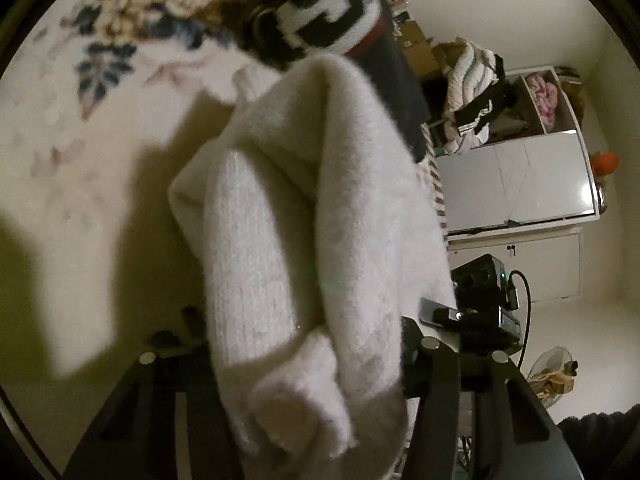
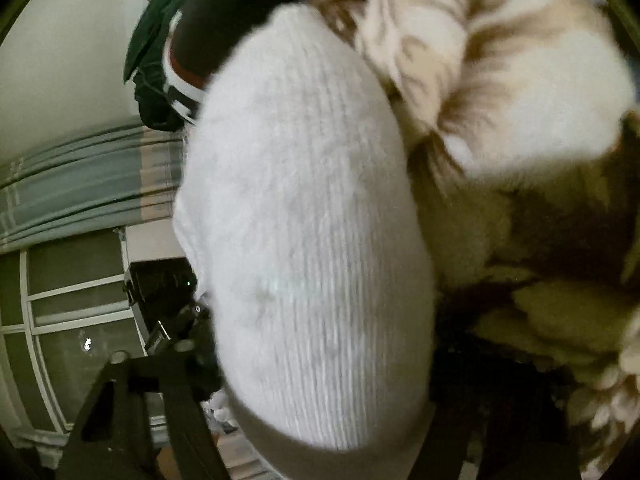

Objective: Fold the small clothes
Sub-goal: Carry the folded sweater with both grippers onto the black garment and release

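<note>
Sock, white and ribbed, hangs doubled above the floral bedspread. I have my left gripper and right gripper both clamped on it; next I should keep its ends even and lower it flat.

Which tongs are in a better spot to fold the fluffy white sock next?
Probably the left tongs. In their view the white sock hangs doubled over, loose end near the fingers. The right tongs see only one rounded stretch filling their view. Both seem to hold it.
</note>
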